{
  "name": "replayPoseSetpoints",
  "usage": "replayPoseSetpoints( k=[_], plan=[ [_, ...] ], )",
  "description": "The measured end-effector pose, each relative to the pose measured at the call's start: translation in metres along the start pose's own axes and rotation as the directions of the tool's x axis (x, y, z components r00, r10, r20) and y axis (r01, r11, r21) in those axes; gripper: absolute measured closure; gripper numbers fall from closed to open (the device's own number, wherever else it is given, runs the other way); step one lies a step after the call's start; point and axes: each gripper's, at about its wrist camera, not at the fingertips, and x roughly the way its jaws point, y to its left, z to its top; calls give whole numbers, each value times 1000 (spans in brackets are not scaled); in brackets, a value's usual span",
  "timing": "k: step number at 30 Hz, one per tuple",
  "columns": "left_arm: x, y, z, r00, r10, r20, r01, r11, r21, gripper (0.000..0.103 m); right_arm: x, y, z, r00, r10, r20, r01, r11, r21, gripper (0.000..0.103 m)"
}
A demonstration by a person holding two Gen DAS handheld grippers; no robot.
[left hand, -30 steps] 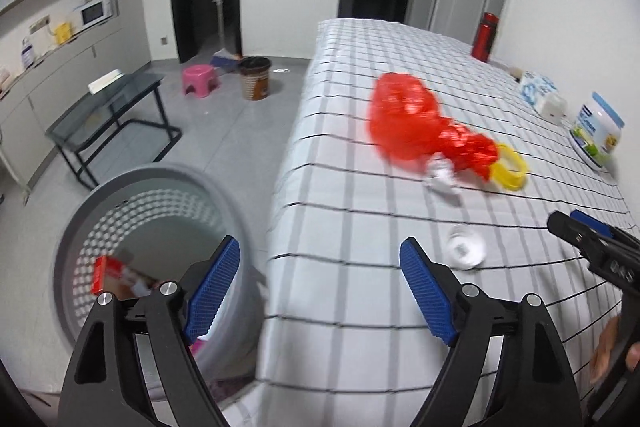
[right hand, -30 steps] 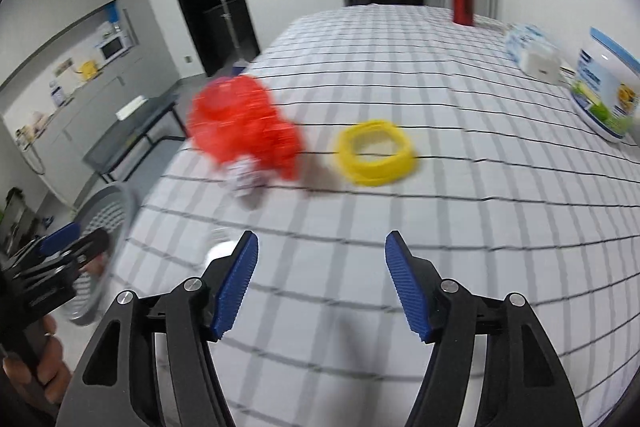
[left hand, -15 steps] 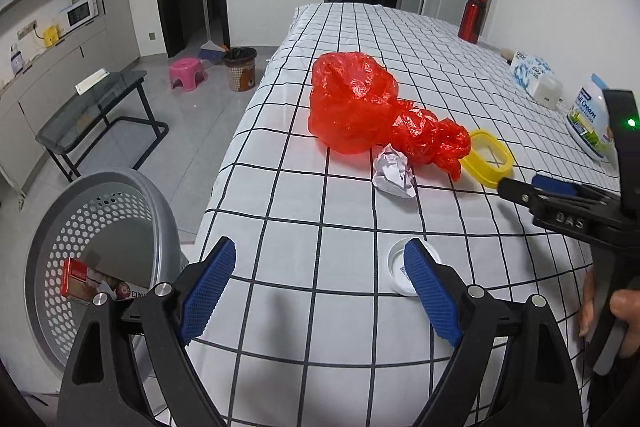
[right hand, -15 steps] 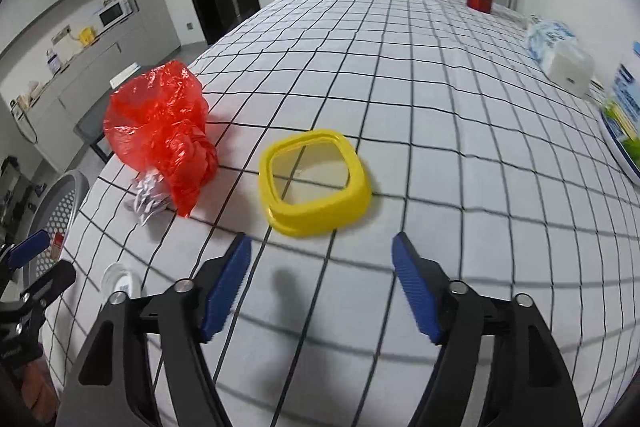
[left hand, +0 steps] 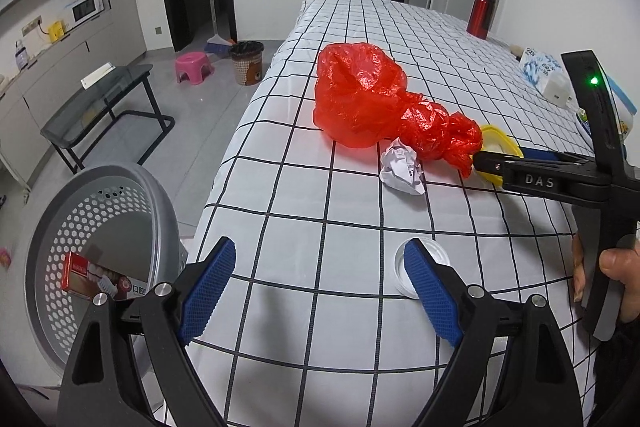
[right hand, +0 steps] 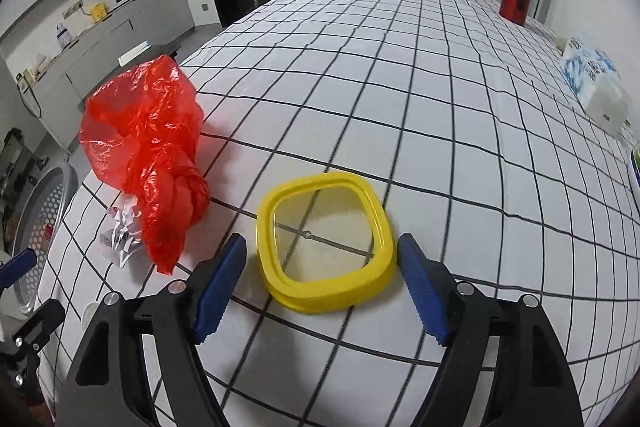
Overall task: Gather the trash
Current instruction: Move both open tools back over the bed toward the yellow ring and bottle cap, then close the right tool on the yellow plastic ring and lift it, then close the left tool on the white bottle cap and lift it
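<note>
Trash lies scattered on a bed covered with a white sheet [left hand: 360, 39] ruled in black squares. Taking the crumpled red plastic bag [left hand: 372, 103] as the landmark: a ball of crumpled white paper [left hand: 402, 167] sits touching the bag's knotted, narrower end, on the side nearer the foot of the bed. A yellow, rounded-square plastic lid [right hand: 326, 241] with a clear centre lies flat just beside that same knotted end, on the side away from the bed's edge. A small round white cap [left hand: 420, 265] lies well apart from the bag, nearer the camera than the paper ball.

Beyond the bed's edge, on the floor and well apart from the bag, stands a grey perforated basket [left hand: 100, 243] with a red and white carton [left hand: 102, 281] inside.

The left gripper [left hand: 320, 291] hangs over the sheet with its blue pads wide apart and nothing between them; its right pad overlaps the white cap in view, though contact cannot be told.

The right gripper [right hand: 320, 283], gripped by a hand [left hand: 612, 279], has just been spreading its jaws. The yellow lid now sits between the blue pads, which stand clear of its rim on both sides.
</note>
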Motion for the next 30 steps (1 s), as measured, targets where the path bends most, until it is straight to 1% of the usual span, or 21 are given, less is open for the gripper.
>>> replayPoseSetpoints(
  k=[3, 5, 9, 12, 14, 20, 25, 30],
  plan=[
    [0, -1, -1, 1000, -5, -4, 5, 1000, 2, 19, 0, 4, -1, 1000, -18, 6, 19, 1000, -13, 35],
    [0, -2, -1, 1000, -9, -6, 9, 1000, 4, 19, -1, 4, -2, 1000, -12, 7, 13, 1000, -4, 35],
    [-2, -5, -3, 1000, -24, -9, 24, 1000, 10, 19, -15, -2, -14, 1000, -1, 24, -1, 998, 61, 35],
    [-3, -8, -5, 999, -37, -8, 37, 999, 19, 18, -33, -7, -27, 999, -3, 50, -2, 994, 108, 35],
    [-4, -9, -7, 999, -44, -8, 44, 999, 24, 16, -49, -8, -40, 997, -6, 71, -4, 991, 136, 35],
    [-2, -21, -13, 998, -60, -16, 61, 997, 57, 16, -84, -6, -74, 992, -13, 123, -12, 979, 202, 35],
    [7, -34, -15, 999, -47, -20, 49, 995, 91, 16, -101, -6, -99, 986, -30, 166, -14, 966, 259, 35],
    [13, -47, -12, 999, -29, -22, 31, 992, 122, 16, -108, -15, -108, 980, -14, 198, -47, 953, 300, 35]
  ],
)
